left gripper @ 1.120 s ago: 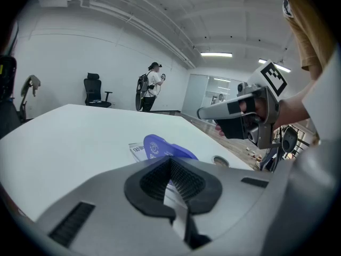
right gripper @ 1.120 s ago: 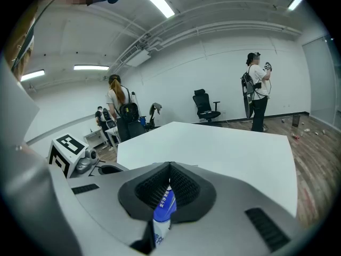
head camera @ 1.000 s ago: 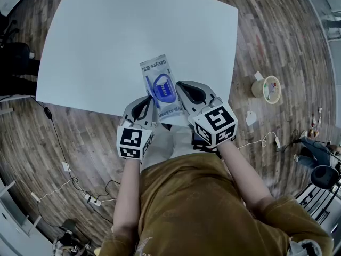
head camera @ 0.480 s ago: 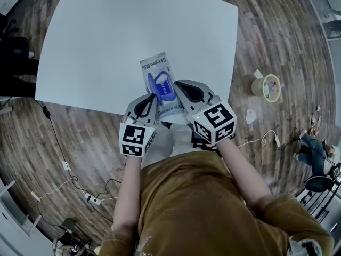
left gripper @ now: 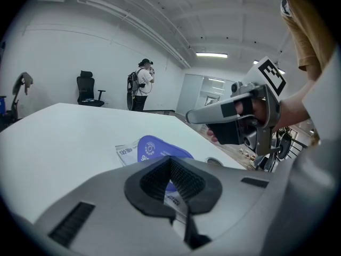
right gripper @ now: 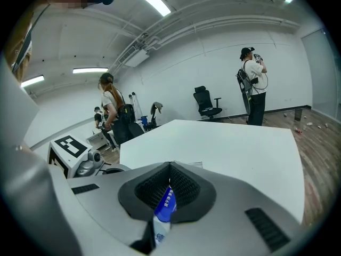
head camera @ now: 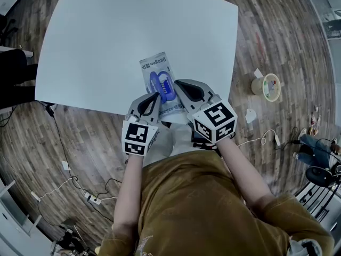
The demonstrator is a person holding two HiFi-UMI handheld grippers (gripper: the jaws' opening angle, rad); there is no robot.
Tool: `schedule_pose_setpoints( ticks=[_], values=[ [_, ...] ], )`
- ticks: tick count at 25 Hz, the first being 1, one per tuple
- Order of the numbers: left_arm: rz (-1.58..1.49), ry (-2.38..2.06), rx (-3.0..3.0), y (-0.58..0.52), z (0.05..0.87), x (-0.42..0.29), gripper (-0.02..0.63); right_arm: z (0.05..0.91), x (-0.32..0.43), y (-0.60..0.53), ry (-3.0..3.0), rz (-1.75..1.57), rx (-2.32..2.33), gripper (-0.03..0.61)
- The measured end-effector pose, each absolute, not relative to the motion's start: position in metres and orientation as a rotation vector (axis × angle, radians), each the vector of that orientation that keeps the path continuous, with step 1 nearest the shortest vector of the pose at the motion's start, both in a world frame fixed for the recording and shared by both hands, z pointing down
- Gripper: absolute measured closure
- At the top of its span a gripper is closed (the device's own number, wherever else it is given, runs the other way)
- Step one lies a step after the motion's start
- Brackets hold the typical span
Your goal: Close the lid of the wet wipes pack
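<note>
With the right hand-held gripper (head camera: 179,85), pinched the right edge of the wet wipes pack (head camera: 153,66). Read its jaws, in the right gripper view, as clamped flat on a fold of blue-and-white film. Had the left hand-held gripper (head camera: 155,96) with jaws drawn together and tips set at the near left corner of the blue lid (head camera: 163,84). Found nothing pinched there, only pack print showing through the slit.

Placed the pack at the near edge of the white bench (head camera: 106,36), long axis running away from the body. Took the lid for flat on the pack, or nearly so. Could not tell from any view whether its catch had snapped home.

Judged the main risk to be a lid pressed at one corner only and springing back up on release. Judged a second risk in the right-hand grip: with thin film pulled against a push from the left, a soft pack sliding, buckling, or slipping off the bench edge just beside it.

Beyond, noted bare bench top, then wooden floor (head camera: 277,31) and a small basket (head camera: 266,87) well apart.
</note>
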State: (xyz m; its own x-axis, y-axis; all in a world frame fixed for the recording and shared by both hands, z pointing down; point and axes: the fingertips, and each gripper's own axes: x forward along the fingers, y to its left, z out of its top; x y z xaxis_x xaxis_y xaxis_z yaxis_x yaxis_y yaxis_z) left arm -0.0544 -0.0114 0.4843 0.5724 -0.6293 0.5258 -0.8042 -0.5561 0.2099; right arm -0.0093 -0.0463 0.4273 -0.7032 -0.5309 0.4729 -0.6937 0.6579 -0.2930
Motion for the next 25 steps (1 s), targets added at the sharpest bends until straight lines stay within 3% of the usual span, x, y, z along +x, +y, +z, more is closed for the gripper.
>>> schedule_pose_setpoints(
  ticks=[25],
  values=[
    [0.569,-1.078,2.401,-0.01,0.489,-0.036,0.615,0.438,-0.016,-0.048,-2.523,0.689,0.937,0.572]
  ],
)
